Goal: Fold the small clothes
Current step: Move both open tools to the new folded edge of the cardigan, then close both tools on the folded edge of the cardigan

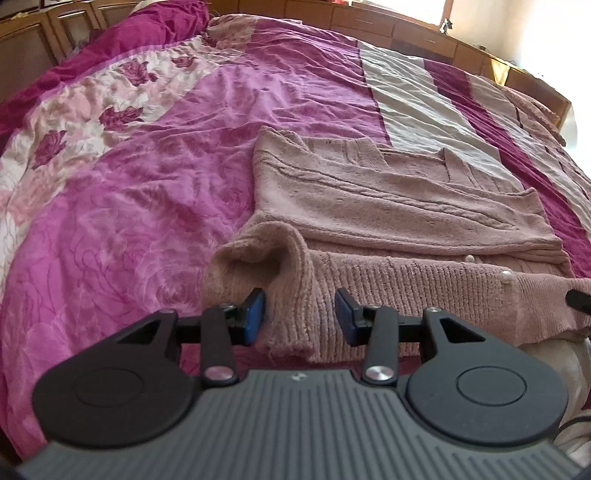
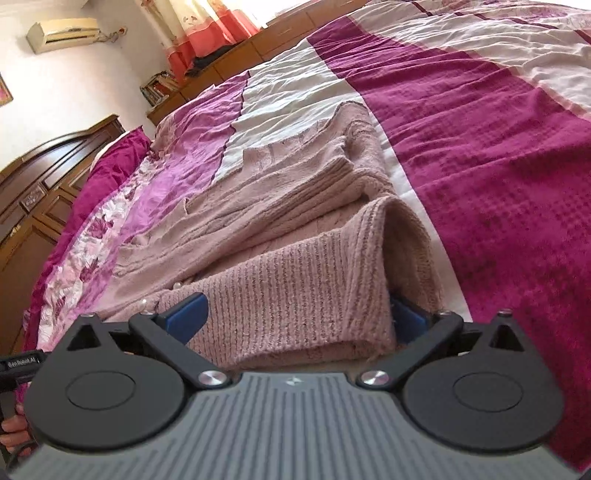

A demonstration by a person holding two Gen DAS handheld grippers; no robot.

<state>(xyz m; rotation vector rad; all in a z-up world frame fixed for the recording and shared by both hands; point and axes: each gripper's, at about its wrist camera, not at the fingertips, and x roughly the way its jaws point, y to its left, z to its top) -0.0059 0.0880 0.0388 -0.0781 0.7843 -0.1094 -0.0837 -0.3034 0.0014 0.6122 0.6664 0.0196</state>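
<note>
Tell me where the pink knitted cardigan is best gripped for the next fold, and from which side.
Probably at the ribbed hem of the pink knitted cardigan, one corner per gripper, coming in from the near bed edge. That hem lies nearest, and each corner stands up in a fold between open jaws: left gripper at the left corner, right gripper at the right corner.

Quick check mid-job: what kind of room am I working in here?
A bedroom, most likely: the pink sweater lies on a bed's magenta bedspread, with a carved wooden headboard and a wall air conditioner nearby.
</note>
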